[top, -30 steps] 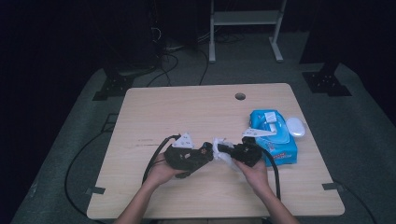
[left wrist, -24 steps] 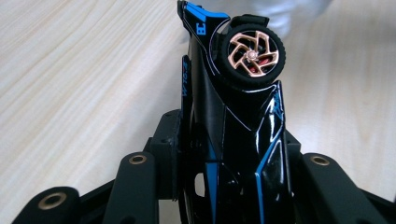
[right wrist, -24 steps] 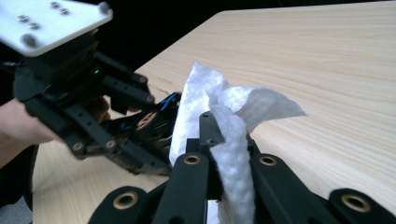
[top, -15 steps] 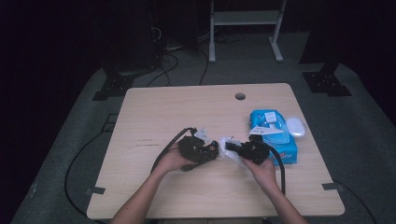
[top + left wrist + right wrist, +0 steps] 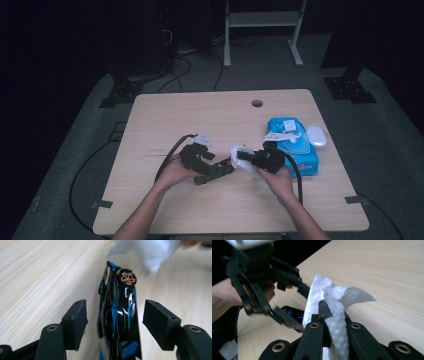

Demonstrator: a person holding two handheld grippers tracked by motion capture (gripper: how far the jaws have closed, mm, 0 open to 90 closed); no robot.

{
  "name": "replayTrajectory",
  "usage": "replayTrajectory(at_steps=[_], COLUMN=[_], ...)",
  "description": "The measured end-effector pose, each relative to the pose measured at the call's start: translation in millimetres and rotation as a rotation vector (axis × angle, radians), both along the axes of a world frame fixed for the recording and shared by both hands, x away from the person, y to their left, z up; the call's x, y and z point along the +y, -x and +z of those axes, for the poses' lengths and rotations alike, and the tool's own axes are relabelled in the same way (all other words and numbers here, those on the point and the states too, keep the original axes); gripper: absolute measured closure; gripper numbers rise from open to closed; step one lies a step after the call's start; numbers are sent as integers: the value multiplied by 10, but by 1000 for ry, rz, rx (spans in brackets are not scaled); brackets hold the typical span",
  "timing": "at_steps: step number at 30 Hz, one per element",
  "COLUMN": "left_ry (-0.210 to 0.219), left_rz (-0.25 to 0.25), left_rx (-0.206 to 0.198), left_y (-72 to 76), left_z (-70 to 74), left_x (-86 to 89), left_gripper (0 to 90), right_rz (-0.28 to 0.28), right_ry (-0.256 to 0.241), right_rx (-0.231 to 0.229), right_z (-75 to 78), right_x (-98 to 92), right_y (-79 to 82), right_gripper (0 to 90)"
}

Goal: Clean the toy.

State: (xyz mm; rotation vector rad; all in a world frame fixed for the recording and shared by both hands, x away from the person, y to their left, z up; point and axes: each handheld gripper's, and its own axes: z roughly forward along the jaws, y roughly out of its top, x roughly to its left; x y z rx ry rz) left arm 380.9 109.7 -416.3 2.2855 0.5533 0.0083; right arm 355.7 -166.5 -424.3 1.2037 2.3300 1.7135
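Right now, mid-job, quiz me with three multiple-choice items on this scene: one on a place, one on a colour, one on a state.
1. Where does the blue wipes pack lie?
A. near the table's right edge, beside the right gripper
B. at the far left corner
C. on the floor

2. What colours is the toy car between the left gripper's jaws?
A. red and white
B. black and blue
C. plain yellow

3. How does the right gripper stand?
A. wide open, holding nothing
B. shut on the white wipe
C. shut on the toy car

Answers:
1. A: the high view shows the pack on the table at the right, just beyond the right hand.
2. B: the left gripper view shows a glossy black body with blue trim.
3. B: the white wipe is pinched between its jaws, while the left gripper stands open around the car.
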Motion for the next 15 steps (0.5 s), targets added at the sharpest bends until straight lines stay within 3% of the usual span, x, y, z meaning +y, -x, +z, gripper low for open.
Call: replayTrajectory(at_steps=[3,7,10,15], left_ry=[60,105,98,165], left_rz=[17,46,46,64], left_rx=[17,51,90,138], left_y=[-5,-29,-56,-93], left_z=[25,-8,-92,-182], left_x=[141,265,303,358], left_gripper=[355,354,335,333], right_rz=[29,60,78,78], right_ry=[12,2,28,64], right_rx=[17,21,34,69], right_z=[-22,-5,-23,-125], right_x=[117,242,324,356], right_y=[-28,-51,-83,-158], right_gripper=[869,868,868,868])
